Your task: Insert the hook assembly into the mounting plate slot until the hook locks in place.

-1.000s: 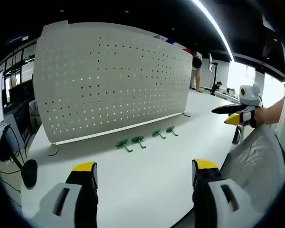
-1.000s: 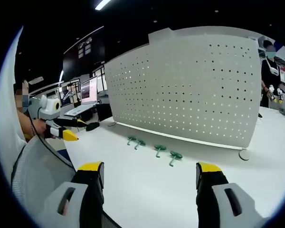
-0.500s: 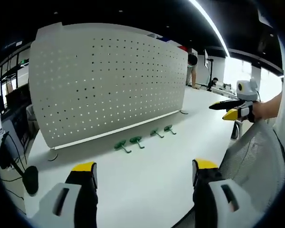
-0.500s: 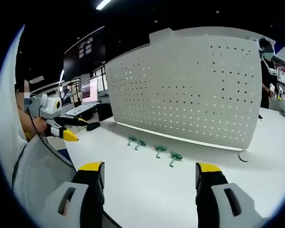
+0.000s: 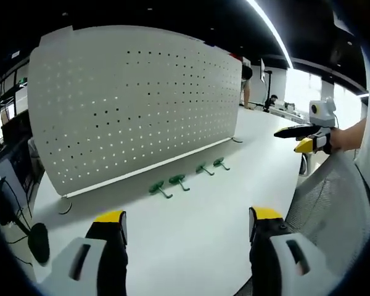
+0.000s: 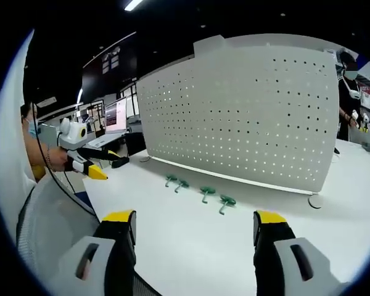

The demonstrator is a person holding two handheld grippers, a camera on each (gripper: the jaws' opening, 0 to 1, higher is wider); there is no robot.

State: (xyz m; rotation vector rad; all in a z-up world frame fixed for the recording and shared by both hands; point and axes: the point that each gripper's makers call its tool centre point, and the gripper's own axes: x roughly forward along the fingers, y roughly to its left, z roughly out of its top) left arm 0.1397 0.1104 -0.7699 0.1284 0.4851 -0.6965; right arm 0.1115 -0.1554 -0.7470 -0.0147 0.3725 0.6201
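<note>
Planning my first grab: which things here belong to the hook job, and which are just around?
Job:
four green hooks on the white table
perforated mounting board
left tongs, open
right tongs, open

Just around:
mesh chair back
microphone

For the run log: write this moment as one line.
left gripper: open, empty | right gripper: open, empty | four green hooks: on table before pegboard, untouched | insertion: not started
</note>
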